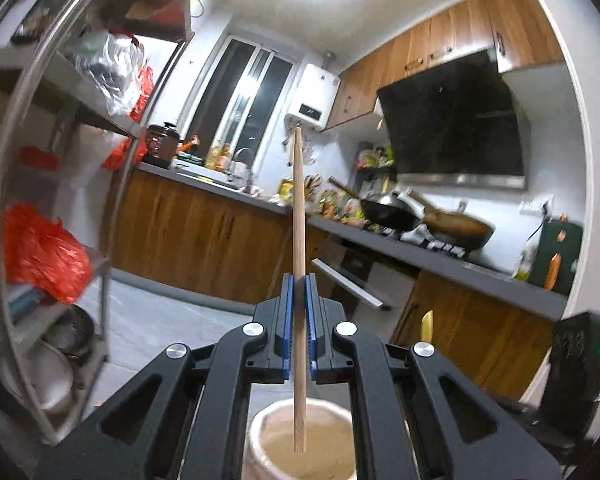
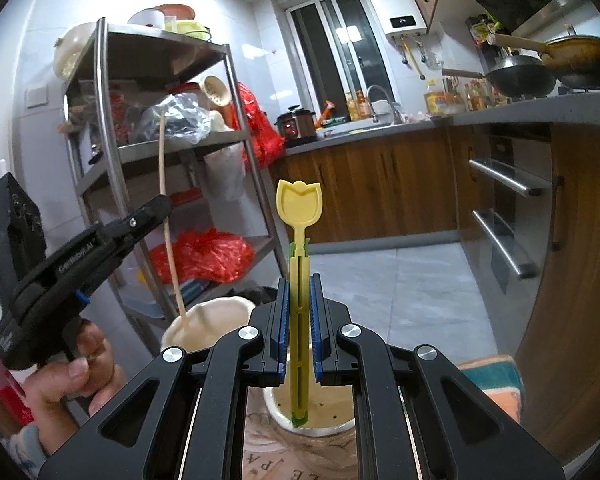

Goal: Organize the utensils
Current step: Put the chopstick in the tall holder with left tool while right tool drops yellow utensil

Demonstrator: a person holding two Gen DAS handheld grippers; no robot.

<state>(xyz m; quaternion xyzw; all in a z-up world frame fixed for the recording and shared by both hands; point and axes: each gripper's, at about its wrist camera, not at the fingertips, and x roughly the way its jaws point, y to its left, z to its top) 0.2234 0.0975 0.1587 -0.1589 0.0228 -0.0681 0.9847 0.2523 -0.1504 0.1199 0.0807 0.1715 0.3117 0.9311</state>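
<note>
chopstick [image 1: 299, 240]: pale wood | spoon [image 2: 299, 204]: yellow, green trim | claw pads [image 2: 283, 320]: blue | pot [image 1: 260, 428]: cream

Partly legible white "GenRobot.AI"-like lettering on the left hand-held gripper [image 2: 162, 204] — upside-down letters on the surface [image 2: 260, 465] below.

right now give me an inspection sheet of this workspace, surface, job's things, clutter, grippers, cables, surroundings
surface: printed cloth shows under the right holder; little else visible
job's things: wooden chopstick upright over a cream utensil holder; yellow tulip-shaped utensil upright, its lower end inside a second cream holder
clutter: red plastic bags and bowls on the steel rack
grippers: left gripper shut on the chopstick; right gripper shut on the yellow utensil
cables: nothing seen
surroundings: kitchen counter with two woks, rice cooker, sink tap, window, range hood
</note>
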